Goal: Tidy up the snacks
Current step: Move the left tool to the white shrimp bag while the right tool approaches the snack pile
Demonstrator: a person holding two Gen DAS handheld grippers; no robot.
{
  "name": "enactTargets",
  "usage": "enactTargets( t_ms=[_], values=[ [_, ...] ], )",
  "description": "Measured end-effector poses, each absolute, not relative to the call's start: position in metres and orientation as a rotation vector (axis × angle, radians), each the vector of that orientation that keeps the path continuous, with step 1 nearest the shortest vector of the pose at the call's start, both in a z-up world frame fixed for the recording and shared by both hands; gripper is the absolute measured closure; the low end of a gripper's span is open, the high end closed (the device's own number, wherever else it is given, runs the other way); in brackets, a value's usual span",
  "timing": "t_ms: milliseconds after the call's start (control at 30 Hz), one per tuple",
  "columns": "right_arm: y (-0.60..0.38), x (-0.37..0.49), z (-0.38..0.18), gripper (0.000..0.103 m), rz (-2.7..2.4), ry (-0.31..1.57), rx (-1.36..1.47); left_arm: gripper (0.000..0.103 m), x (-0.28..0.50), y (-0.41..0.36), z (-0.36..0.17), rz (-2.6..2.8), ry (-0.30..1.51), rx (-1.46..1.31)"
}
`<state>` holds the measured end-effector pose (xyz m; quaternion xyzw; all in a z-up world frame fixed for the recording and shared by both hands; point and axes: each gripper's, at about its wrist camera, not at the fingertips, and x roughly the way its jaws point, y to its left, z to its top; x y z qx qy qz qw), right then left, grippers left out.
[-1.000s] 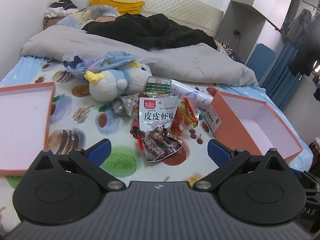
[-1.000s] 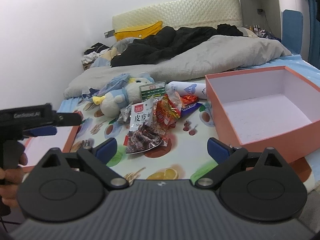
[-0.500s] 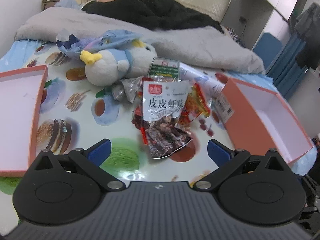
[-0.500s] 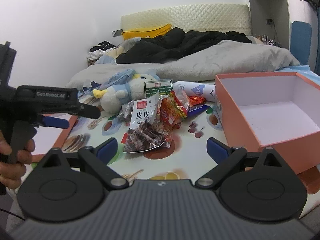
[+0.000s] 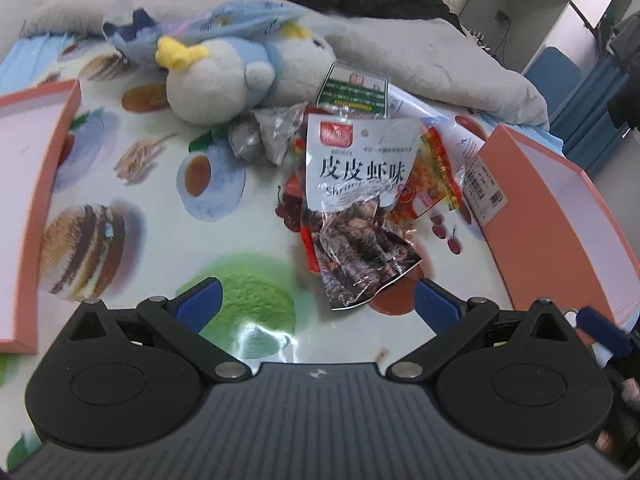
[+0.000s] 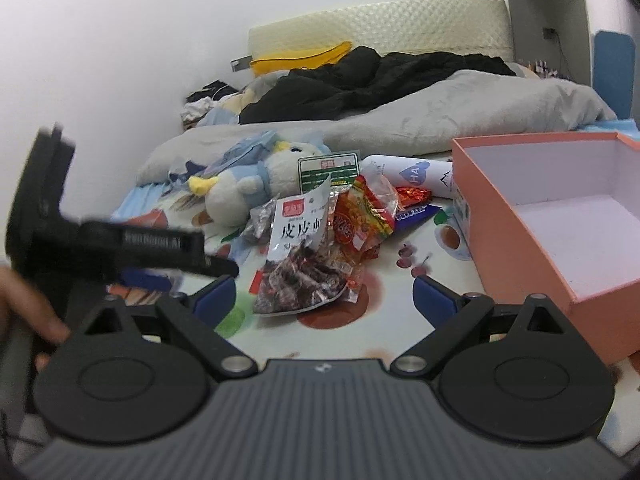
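A pile of snack packets lies on the printed sheet. On top is a white and clear shrimp-flavour bag (image 5: 356,208) (image 6: 300,256), with a red-orange packet (image 5: 436,176) (image 6: 362,216), a green-labelled packet (image 5: 354,94) (image 6: 328,170) and a silver packet (image 5: 264,140) around it. My left gripper (image 5: 316,300) is open, its blue fingertips just short of the bag's lower edge. My right gripper (image 6: 324,300) is open, low in front of the pile. The left gripper's body (image 6: 120,244) shows blurred in the right wrist view.
An open salmon box (image 5: 552,216) (image 6: 560,216) stands right of the pile. A salmon lid or tray (image 5: 36,184) lies at the left. A plush toy (image 5: 232,68) (image 6: 236,192) and a white bottle (image 6: 412,174) lie behind the snacks. A grey blanket (image 6: 460,120) covers the bed beyond.
My left gripper has moved forward and down toward the shrimp bag, which now looms larger. My right gripper has also come closer to the pile. Both stay open.
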<state>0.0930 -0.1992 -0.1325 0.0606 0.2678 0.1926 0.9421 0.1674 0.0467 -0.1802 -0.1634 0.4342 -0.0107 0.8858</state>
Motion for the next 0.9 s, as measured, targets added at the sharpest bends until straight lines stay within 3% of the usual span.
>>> enactTargets(
  t_ms=[233, 367, 900],
  values=[
    [-0.19, 0.122, -0.131, 0.008, 0.362, 0.541, 0.157, 0.001, 0.175, 0.05, -0.205, -0.059, 0.903, -0.367],
    [-0.185, 0.14, -0.136, 0.017, 0.342, 0.561, 0.173, 0.001, 0.181, 0.051, -0.22, -0.064, 0.876, -0.355],
    [-0.164, 0.222, -0.155, 0.018, 0.295, 0.606, 0.131, 0.001, 0.212, 0.056, -0.234, -0.171, 0.781, -0.458]
  ],
)
